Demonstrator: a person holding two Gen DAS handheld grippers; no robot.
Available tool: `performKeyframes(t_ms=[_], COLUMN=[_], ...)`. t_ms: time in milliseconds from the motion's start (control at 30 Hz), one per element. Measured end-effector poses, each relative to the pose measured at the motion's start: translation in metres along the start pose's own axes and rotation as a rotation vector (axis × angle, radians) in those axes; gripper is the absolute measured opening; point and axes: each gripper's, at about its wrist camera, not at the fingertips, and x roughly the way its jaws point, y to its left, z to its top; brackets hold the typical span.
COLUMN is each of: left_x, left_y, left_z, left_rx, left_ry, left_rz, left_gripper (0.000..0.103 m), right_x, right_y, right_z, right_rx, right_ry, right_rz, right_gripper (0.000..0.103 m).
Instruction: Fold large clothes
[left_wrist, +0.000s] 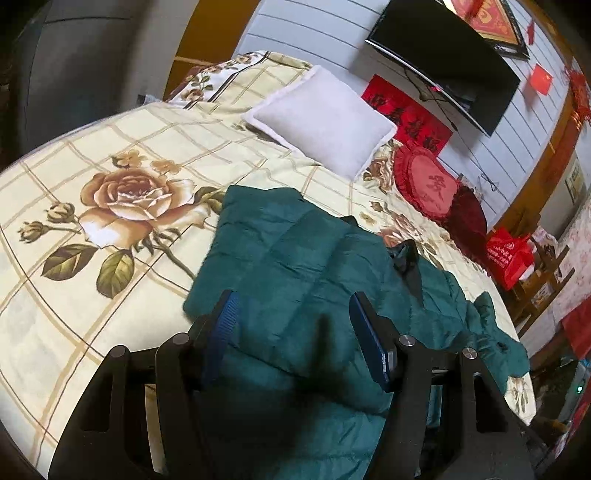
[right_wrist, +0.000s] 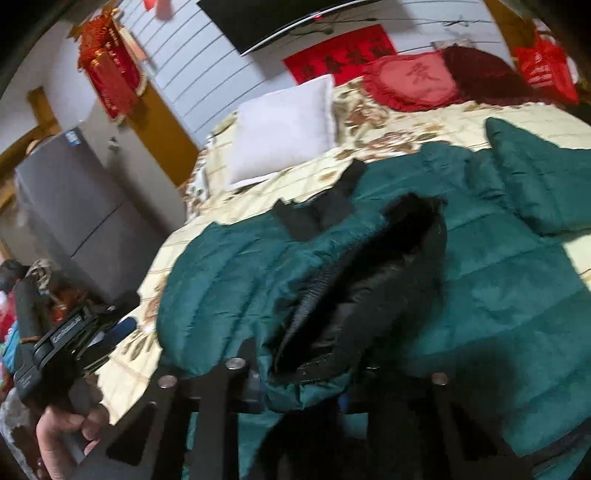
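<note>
Jacket: a large teal quilted puffer jacket (left_wrist: 295, 266) lies spread across the bed (left_wrist: 74, 332), partly doubled over itself, with its black-lined collar (right_wrist: 369, 280) bunched up near the front edge.
Feel: it looks soft, puffy and fairly light; I'd guess the padding springs back, so folds may not stay flat without pressing.
Surface: the shell seems smooth, likely a bit slippery under narrow pads.
Where to hold: seams, hem and collar edge look like the surest places, since thick quilted panels would squash and slide.
Right gripper (right_wrist: 306, 384): its fingers are hidden under the cloth, yet it appears clenched on the teal edge just below the collar.
Left gripper (left_wrist: 291, 332): jaws spread apart above the folded panel, blue pads (left_wrist: 225, 317) either side, pinching nothing.
Person's hand (right_wrist: 66, 428): it grips the left tool's handle off the bed's edge.
Bed: floral checked cover, white pillow (left_wrist: 321, 122) and red heart cushion (left_wrist: 428, 184) well apart from the jacket.
</note>
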Motion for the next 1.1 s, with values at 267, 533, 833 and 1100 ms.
performKeyframes(t_ms=[267, 533, 833, 1100], left_x=[0.018, 0.028, 0.067, 0.055], left_y=[0.003, -0.030, -0.023, -0.011], left_z=[0.010, 0.006, -0.006, 0.002], left_rx=[0.010, 0.141, 0.139, 0.033], left_ry=[-0.015, -0.023, 0.154, 0.140], left_rz=[0.057, -0.030, 0.023, -0.040], left_gripper=[0.063, 0.063, 0.063, 0.063], right_x=[-0.004, 0.026, 0.048, -0.005], right_y=[-0.016, -0.090, -0.124, -0.116], right_z=[0.065, 0.115, 0.095, 0.105], right_rx=[-0.254, -0.185, -0.014, -0.011], right_ry=[0.013, 0.109, 0.240, 0.140], right_rz=[-0.199, -0.161, -0.107, -0.193], right_gripper=[0.018, 0.018, 0.034, 0.040])
